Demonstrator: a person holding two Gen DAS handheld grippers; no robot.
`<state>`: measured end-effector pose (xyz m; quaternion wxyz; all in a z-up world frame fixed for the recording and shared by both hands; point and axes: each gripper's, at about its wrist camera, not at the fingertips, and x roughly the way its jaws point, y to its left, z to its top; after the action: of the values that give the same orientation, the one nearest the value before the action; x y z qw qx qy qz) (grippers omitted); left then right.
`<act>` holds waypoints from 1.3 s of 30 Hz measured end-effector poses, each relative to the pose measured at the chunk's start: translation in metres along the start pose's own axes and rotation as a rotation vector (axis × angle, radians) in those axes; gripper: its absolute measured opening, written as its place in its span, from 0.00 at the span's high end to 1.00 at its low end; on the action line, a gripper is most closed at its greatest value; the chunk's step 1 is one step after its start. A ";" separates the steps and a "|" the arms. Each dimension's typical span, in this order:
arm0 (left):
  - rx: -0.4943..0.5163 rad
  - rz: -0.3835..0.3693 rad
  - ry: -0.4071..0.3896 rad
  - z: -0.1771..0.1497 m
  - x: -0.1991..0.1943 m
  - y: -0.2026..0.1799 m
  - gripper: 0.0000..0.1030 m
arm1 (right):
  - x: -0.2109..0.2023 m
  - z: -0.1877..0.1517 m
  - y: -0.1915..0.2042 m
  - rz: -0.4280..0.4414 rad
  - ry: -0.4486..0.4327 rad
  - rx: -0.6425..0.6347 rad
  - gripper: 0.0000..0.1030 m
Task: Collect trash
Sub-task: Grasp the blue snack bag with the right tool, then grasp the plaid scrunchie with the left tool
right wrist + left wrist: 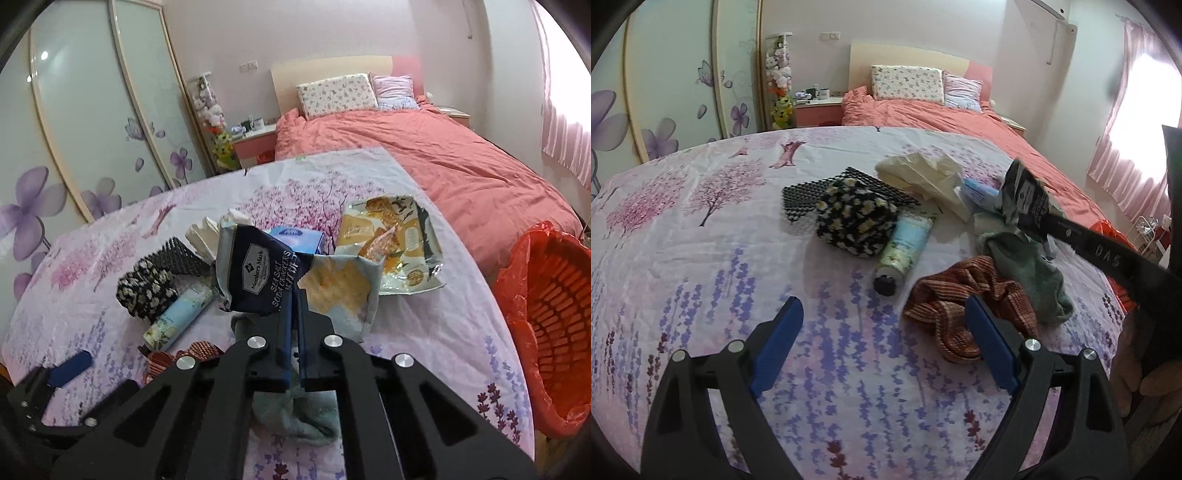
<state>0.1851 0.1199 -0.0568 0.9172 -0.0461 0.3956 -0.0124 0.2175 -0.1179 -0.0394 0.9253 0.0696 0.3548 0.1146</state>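
The bin [554, 332], an orange basket lined with a red bag, stands off the edge of the bed [461, 314] to the right of the right gripper [295, 295] and a little ahead of it, mouth open toward the jaws; carrying the load there looks like a swing to the right. The right hand is clearly the nearer one to it. The right jaws are pinched tight on the lower edge of a navy-and-silver cracker wrapper [258, 273], which rises straight up from the pads, long axis roughly upright, torn top flopping ahead and leftward. A second snack bag [391, 243] lies flat beyond the jaws, to their right. The left gripper [882, 332] hangs with jaws wide and empty, a striped cloth [960, 306] touching its right pad and a lotion tube [905, 254] just ahead.
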 end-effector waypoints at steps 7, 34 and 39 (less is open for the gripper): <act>0.035 -0.047 0.018 -0.003 0.005 -0.025 0.18 | -0.019 0.007 -0.006 0.003 -0.055 0.018 0.98; 0.020 -0.078 0.091 -0.004 0.035 -0.042 0.72 | -0.016 -0.001 -0.015 -0.018 -0.035 0.015 0.97; 0.012 -0.100 0.073 0.000 0.025 -0.038 0.74 | -0.026 0.001 -0.019 -0.012 -0.053 0.025 0.97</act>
<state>0.2026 0.0805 -0.0709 0.9006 -0.0598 0.4260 -0.0622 0.2028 -0.1430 -0.0264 0.9342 0.0819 0.3318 0.1027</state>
